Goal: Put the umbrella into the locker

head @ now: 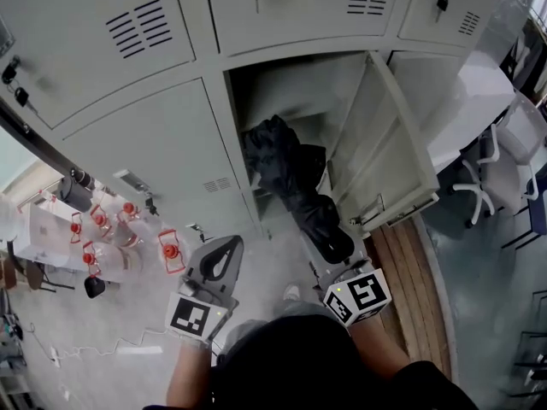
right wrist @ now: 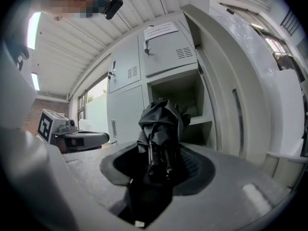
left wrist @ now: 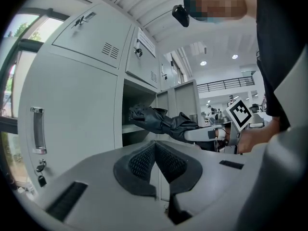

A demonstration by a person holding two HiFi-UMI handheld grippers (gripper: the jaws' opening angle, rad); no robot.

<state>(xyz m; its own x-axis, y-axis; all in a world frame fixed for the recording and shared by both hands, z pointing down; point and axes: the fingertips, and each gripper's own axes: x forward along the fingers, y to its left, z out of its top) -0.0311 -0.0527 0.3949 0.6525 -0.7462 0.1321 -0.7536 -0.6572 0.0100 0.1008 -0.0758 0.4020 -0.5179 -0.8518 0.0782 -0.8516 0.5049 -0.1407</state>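
Umbrella (head: 286,169), black and folded, was gripped tight between the jaws of the right gripper (head: 332,248). Its far end was seen just inside the open locker (head: 295,88), beside the swung-out door (head: 385,156). Nothing was held by the left gripper (head: 224,253); its jaws were pressed together, to the left of the umbrella.

Two grey two-jaw grippers are showing: one left gripper (head: 224,253) and one right gripper (head: 329,250). Each is carrying one cube with square markers, two cubes (head: 197,314) in all. One folded black fabric umbrella (head: 291,178) is appearing. Five pale grey metal locker doors (head: 154,143) are showing in the head view, four standing closed and one open door (head: 385,143) hanging ajar, baring one compartment (head: 291,88). One white swivel chair (head: 504,156) is standing at the right. The small red-topped clear objects (head: 171,250) on the floor are numbering roughly five, being too small to count surely.
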